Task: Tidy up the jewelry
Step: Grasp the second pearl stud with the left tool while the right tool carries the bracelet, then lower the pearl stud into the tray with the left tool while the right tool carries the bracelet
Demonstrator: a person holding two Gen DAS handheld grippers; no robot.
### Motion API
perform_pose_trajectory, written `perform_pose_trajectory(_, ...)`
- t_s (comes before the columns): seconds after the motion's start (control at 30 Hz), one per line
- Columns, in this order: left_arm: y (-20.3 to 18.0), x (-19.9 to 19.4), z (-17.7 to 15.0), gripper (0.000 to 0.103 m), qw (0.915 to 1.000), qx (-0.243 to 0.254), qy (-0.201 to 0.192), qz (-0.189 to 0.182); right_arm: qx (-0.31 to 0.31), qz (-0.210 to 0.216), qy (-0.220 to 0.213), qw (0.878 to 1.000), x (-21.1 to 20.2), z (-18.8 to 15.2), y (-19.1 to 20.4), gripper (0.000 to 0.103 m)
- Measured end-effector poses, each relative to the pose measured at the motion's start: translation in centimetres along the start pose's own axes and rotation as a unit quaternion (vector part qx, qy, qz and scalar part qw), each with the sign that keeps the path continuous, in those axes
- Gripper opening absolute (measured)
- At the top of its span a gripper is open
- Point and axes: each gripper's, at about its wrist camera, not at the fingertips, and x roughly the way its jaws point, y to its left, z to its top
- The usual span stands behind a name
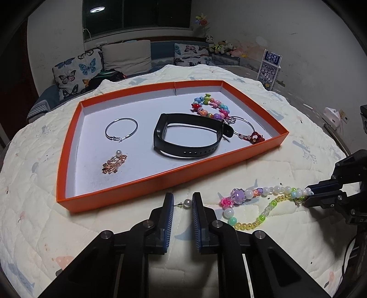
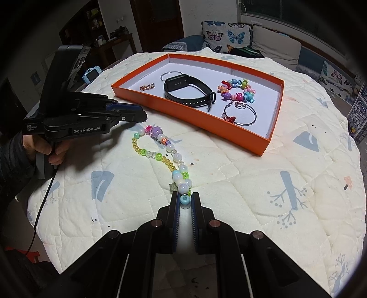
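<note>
Pick-up step. Left gripper (image 1: 182,204): jaws pinch small pearl stud earring (image 1: 187,203) on quilted bed beside shallow orange tray (image 1: 160,181). Right gripper (image 2: 184,201) clamps pastel bead strand (image 2: 176,158). Next, probably: lift both into tray.

Both views were dim at the edges, with heavy fisheye bending and black corner vignetting. A round ceiling lamp (image 1: 97,9) showed mirrored in the dark window (image 1: 137,16). The pale quilt (image 1: 263,165) was evenly lit from above. Soft shadows lay inside the orange tray (image 1: 119,190). The centre stayed sharp; the near finger bases blurred.
</note>
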Motion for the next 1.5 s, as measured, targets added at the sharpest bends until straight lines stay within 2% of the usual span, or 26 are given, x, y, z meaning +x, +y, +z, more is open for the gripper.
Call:
perform_pose_trajectory(0.27, -0.1, -3.9, 0.4, 0.017, 0.9993, -0.012, -0.033, 0.012, 0.002, 0.007, -0.049, 0.999, -2.8, 1.9, 0.7, 0.012)
perform_pose_trajectory(0.53, 1.0, -8.2, 2.6, 0.017, 0.9967, -0.024, -0.071, 0.031, -0.012, 0.010, -0.104, 0.994, -5.9, 5.0, 1.6, 0.012)
perform_pose_trajectory(0.9, 3.2, -9.6, 6.1, 0.017, 0.9942, -0.038, -0.090, 0.044, -0.010, -0.001, -0.157, 0.988, -8.8, 9.4, 0.5, 0.012)
perform_pose_trajectory(1.03, 3.1, -9.5, 6.2, 0.017, 0.9942, -0.036, -0.093, 0.040, -0.010, 0.006, -0.137, 0.991, -7.6, 9.1, 0.4, 0.012)
perform_pose_trajectory(1.23, 2.5, -8.8, 5.5, 0.017, 0.9952, -0.029, -0.085, 0.038, 0.001, 0.021, -0.081, 0.997, -4.6, 6.8, 0.0, 0.012)
perform_pose_trajectory(1.5, 2.6, -7.8, 4.4, 0.017, 0.9960, -0.037, -0.073, 0.034, 0.004, 0.042, -0.023, 0.999, -1.8, 3.7, 0.4, 0.012)
